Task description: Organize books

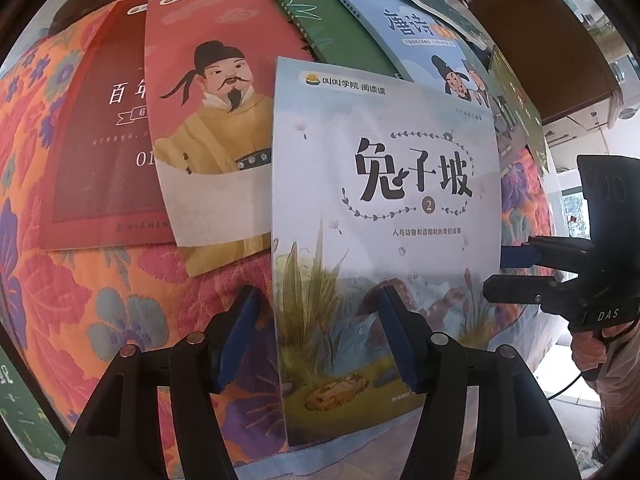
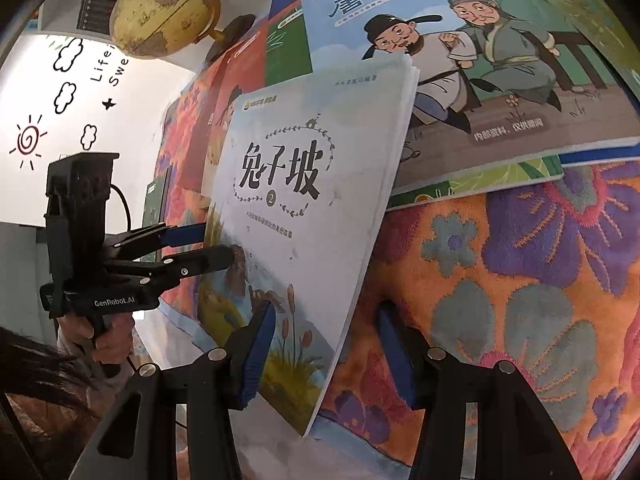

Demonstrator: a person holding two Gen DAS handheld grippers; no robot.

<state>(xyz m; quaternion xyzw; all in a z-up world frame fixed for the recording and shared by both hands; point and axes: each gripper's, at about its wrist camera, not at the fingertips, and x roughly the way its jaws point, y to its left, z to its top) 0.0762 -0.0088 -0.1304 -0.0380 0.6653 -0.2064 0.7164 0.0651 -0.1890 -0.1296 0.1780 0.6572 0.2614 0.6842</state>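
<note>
Left wrist view shows the pale book (image 1: 384,208) with a rabbit-hill title, lying on the flowered cloth (image 1: 100,300) near the front edge of the bench, partly over the red book with the painted man (image 1: 208,120). The left hand-held gripper (image 1: 316,336) stands released over its lower left corner, one pad on the cloth, one above the cover. The right hand-held gripper (image 2: 324,352) is also released, its jaws astride the right edge. The book looks thin, light and soft, so I judge it will bend; better to take it at an edge near the spine with both jaws. More books, the blue poetry book (image 2: 472,56) among them, lie toward the far edge. Whether the pads touch the cover is hard to tell, and the books at the far edge are cut off.
</note>
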